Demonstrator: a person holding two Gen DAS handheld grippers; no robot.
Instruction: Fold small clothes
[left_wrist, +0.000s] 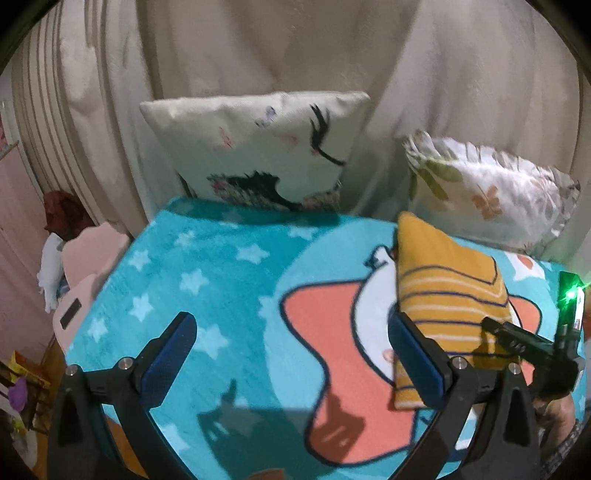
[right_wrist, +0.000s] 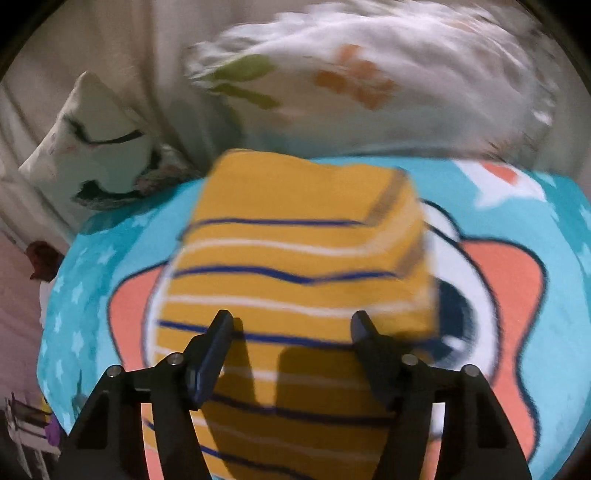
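Note:
A folded mustard-yellow garment with blue and white stripes (left_wrist: 447, 288) lies on the turquoise cartoon blanket (left_wrist: 221, 280). My left gripper (left_wrist: 291, 354) is open and empty, above the blanket to the left of the garment; its right finger overlaps the garment's left edge in the view. In the right wrist view the garment (right_wrist: 295, 258) fills the centre. My right gripper (right_wrist: 291, 332) is open just above the garment's near half, holding nothing. The right gripper's body also shows at the right edge of the left wrist view (left_wrist: 532, 343).
A white pillow with black bird print (left_wrist: 258, 147) and a floral pillow (left_wrist: 487, 188) lean against beige curtains (left_wrist: 295, 44) at the bed's far edge. Pink furniture (left_wrist: 85, 273) with clutter stands beyond the bed's left edge.

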